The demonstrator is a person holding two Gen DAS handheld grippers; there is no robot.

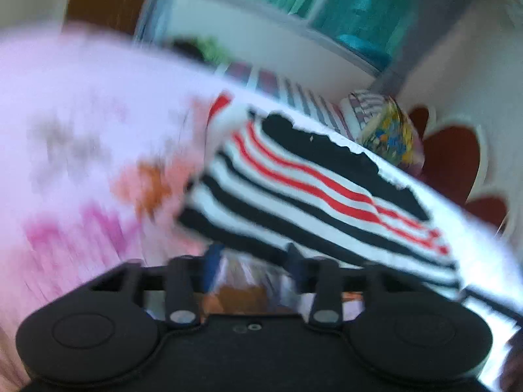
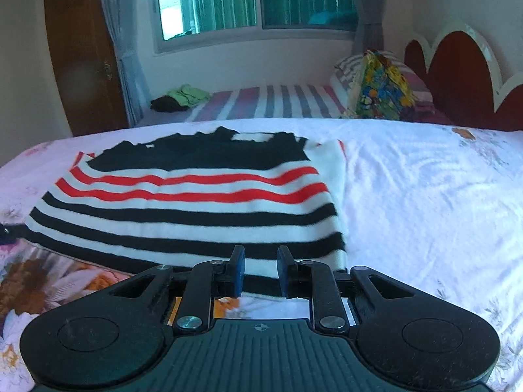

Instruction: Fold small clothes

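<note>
Your right gripper point(image 2: 260, 269) sits nearest, its blue-padded jaws a narrow gap apart over the near hem of the striped sweater point(image 2: 196, 196); you cannot tell whether they pinch the knit or merely hover over it. Your left gripper point(image 1: 251, 261) shows through heavy blur with a moderate gap between its jaws, and you cannot tell if cloth is caught there.

The sweater lies flat on the floral bedsheet point(image 2: 425, 196), a soft knit with black and white bands, two red stripes and a solid black top panel. Its right edge runs straight, and beyond that the smooth pale sheet lies bare, giving you room on that side. Farther back are a striped mattress cover point(image 2: 278, 103), a colourful bag point(image 2: 382, 88) and a scalloped red headboard point(image 2: 457, 72).
</note>
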